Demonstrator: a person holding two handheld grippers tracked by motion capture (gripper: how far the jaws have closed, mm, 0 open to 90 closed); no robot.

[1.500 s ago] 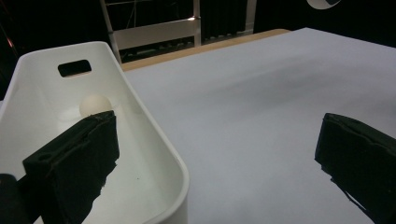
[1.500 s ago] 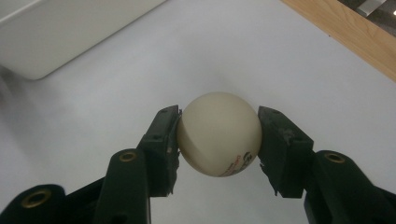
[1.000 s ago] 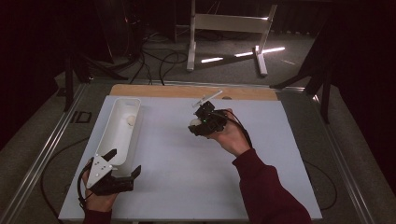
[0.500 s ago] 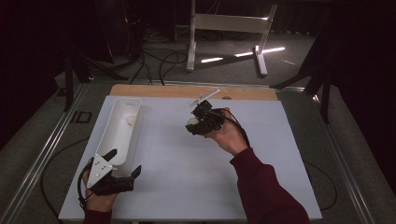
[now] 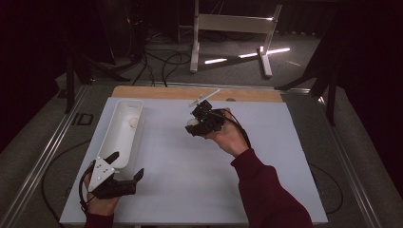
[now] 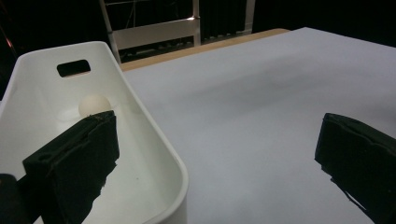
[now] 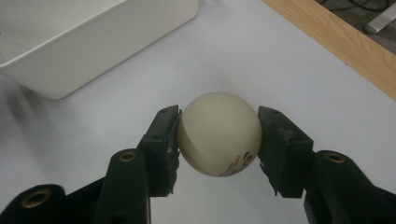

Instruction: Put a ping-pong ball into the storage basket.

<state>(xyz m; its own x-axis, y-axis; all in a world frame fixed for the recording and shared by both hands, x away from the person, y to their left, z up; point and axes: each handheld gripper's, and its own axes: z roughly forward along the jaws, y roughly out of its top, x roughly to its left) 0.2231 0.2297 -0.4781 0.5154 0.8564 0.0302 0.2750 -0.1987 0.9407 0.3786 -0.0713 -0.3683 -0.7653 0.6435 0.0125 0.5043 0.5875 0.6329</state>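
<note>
A cream ping-pong ball (image 7: 218,133) with small print on it is clamped between the jaws of my right gripper (image 7: 218,140). In the high view that right gripper (image 5: 194,124) hangs over the middle of the white table, with the ball (image 5: 192,122) at its tip. A long white bin (image 5: 119,133) lies along the table's left side and holds a second ball (image 5: 133,122). My left gripper (image 5: 124,166) rests at the near left, open and holding nothing, with one jaw over the bin's near end. From the left gripper view, the bin (image 6: 154,140) and its ball (image 6: 93,104) are seen close up.
A wooden strip (image 5: 197,93) runs along the table's far edge. Beyond it stands a white metal frame (image 5: 233,28) on the floor among cables. The white table top (image 5: 190,180) stretches between my two grippers.
My right gripper has shifted slightly left and toward me with the ball still in it. The left gripper has stayed in place.
</note>
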